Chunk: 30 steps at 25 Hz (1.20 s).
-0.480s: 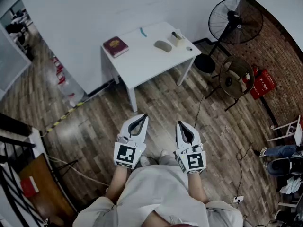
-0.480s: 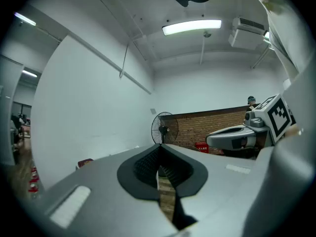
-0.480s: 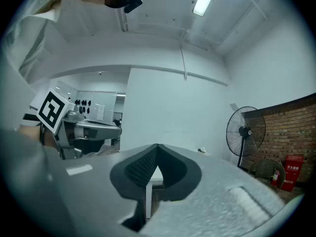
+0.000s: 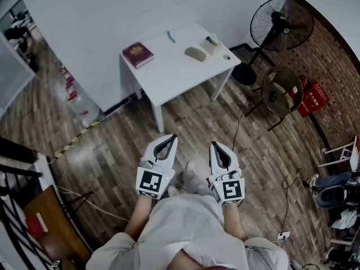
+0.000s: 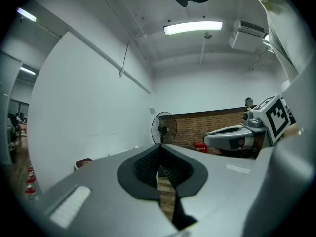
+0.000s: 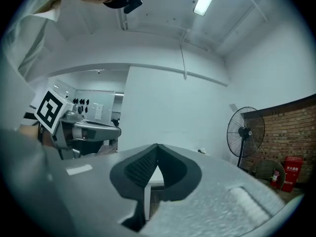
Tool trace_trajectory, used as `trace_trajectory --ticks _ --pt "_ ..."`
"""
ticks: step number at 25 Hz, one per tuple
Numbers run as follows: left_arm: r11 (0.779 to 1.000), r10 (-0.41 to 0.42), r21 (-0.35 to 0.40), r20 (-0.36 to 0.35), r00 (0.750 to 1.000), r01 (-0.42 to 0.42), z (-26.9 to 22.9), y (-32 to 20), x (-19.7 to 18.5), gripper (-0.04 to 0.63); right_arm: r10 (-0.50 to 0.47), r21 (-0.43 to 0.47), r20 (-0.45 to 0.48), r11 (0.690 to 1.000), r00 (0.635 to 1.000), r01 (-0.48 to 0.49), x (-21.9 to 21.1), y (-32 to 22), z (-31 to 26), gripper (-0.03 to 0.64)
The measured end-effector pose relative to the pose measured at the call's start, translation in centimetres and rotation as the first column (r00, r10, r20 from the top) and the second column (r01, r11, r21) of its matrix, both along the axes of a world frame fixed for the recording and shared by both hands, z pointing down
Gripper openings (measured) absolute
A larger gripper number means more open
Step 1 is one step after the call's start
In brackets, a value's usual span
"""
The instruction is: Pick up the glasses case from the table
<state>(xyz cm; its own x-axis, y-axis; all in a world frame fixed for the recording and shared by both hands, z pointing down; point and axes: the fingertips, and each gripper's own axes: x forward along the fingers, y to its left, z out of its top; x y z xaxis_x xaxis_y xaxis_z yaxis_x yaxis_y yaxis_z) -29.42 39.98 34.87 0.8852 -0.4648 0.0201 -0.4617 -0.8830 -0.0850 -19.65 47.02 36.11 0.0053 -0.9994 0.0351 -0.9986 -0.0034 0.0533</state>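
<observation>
A grey oval glasses case (image 4: 195,54) lies on the white table (image 4: 169,72) toward its right end, far ahead of both grippers. My left gripper (image 4: 170,136) and right gripper (image 4: 215,145) are held side by side above the wooden floor, well short of the table, both pointing level. Each has its jaws shut with nothing between them, as the left gripper (image 5: 159,148) and right gripper (image 6: 157,146) views show. The case itself is hidden behind the jaws in both gripper views.
A dark red book (image 4: 137,55), a small teal item (image 4: 170,37) and a small box (image 4: 212,44) also lie on the table. A standing fan (image 4: 280,24) and a round chair (image 4: 279,91) stand to the right; red crates (image 4: 311,99) sit by the brick wall.
The person has stepped slightly forward; one foot now shows between the grippers. Both grippers keep the same pose and stay shut.
</observation>
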Motion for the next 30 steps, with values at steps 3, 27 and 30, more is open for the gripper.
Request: trace_trajectory --ticks 3,27,30 --pt "1.0 0.0 -0.009 0.005 1.0 0.0 0.2 -1.1 0.4 0.018 0.005 -0.008 -0.007 1.0 1.0 -0.005 0.5 -1.2 0.1 0.005" --pt "0.998 -0.051 -0.044 0.088 0.995 0.055 1.5 -15.8 12.8 0.018 -0.059 -0.009 0.074 0.998 0.996 0.059 13.3 -17.0 0.8 0.005" --pt "0.997 -0.058 -0.044 0.101 0.993 0.063 1.6 -17.0 14.4 0.018 -0.068 -0.013 0.085 0.998 0.994 0.069 14.9 -18.2 1.1 0.005"
